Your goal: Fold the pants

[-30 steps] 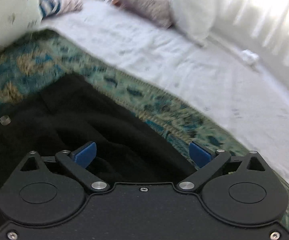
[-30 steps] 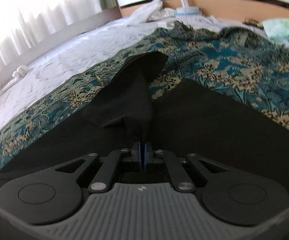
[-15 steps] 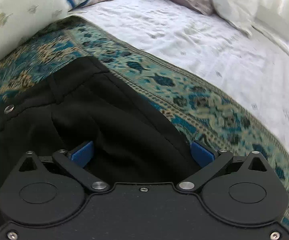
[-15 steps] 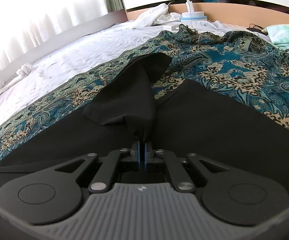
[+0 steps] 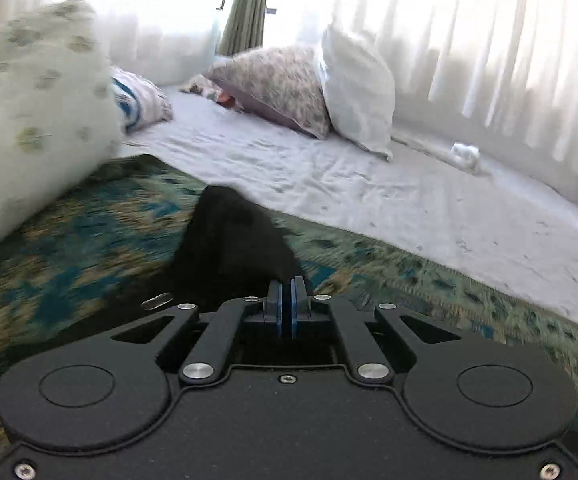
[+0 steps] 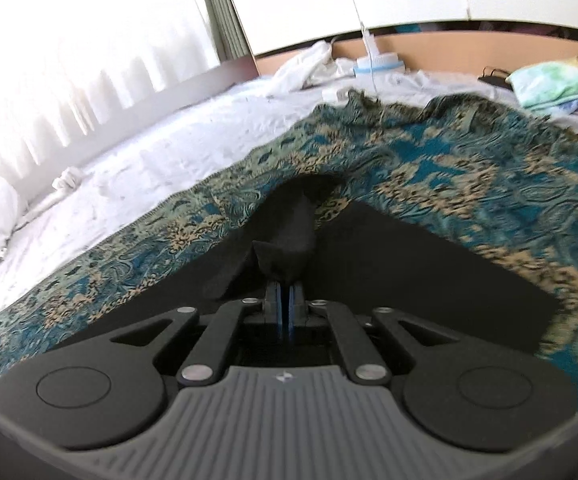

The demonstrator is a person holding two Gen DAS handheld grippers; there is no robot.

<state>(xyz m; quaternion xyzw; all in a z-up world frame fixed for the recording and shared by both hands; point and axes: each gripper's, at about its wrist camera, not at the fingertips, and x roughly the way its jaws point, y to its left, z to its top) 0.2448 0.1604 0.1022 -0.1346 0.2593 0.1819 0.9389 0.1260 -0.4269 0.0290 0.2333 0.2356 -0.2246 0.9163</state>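
Item: black pants [image 6: 401, 276], spread on a teal and gold patterned throw [image 6: 469, 168] that covers the near part of a bed.
Location of item: near centre in both wrist views; in the right view one broad dark panel lies flat to the right, while a narrower strip rises in a ridge to the claw.
Left gripper [image 5: 286, 300]: blue pads drawn together, pinching a peak of the black cloth, which stands up in a tent just beyond the tips. A metal button [image 5: 157, 300] shows near left of the pads, so this is likely the waist end.
Right gripper [image 6: 285, 298]: pads together, clamped on a bunched fold of the same cloth, probably a leg end.
Surroundings: white sheet [image 5: 389, 196] beyond the throw; floral pillow [image 5: 277, 84] and white pillow [image 5: 357, 88] at the far edge; large spotted pillow [image 5: 29, 112] near left; sheer curtains [image 5: 489, 40] behind.
Step in hand (judged): both ends lifted, ready to carry one over the other.
Risk, thin bite: each claw holds only a small pinch; the hanging weight could pull the cloth out.
Risk, layers: a pinch may have caught one layer only, leaving the fold crooked.
Risk, throw: the loose patterned cover could drag or wrinkle under the moving cloth.
Risk, pillow: the spotted pillow sits close to the left claw and could snag the swing.
Risk, uneven lift: hands out of step would twist the legs.
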